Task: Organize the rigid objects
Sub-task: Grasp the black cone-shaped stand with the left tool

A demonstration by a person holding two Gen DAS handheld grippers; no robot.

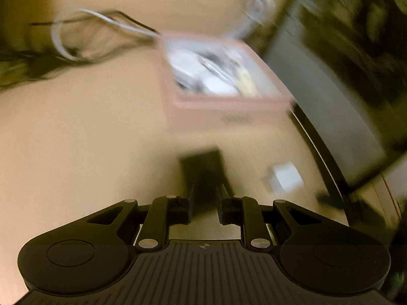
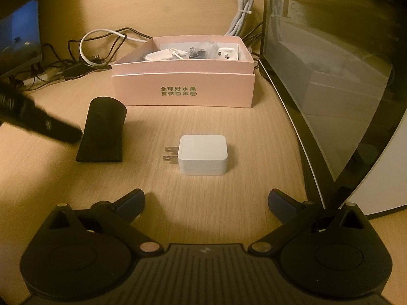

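The small white plastic charger block (image 2: 202, 154) lies straight ahead of the spread right gripper (image 2: 206, 200) — prongs pointing left. The left gripper (image 1: 205, 198) pinches the black cylindrical object (image 1: 203, 167), nearer the pink cardboard box (image 2: 183, 90).

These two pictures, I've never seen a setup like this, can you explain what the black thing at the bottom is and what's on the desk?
Each picture comes from a camera on a handheld two-finger gripper; a person holds one per hand. The blurred view is the left gripper, jaws close around a black object; whether it grips is unclear. The sharp view is the right gripper, open and empty. On the wooden desk lie a white plug charger, that black object, and an open pink box of small items, cables behind.
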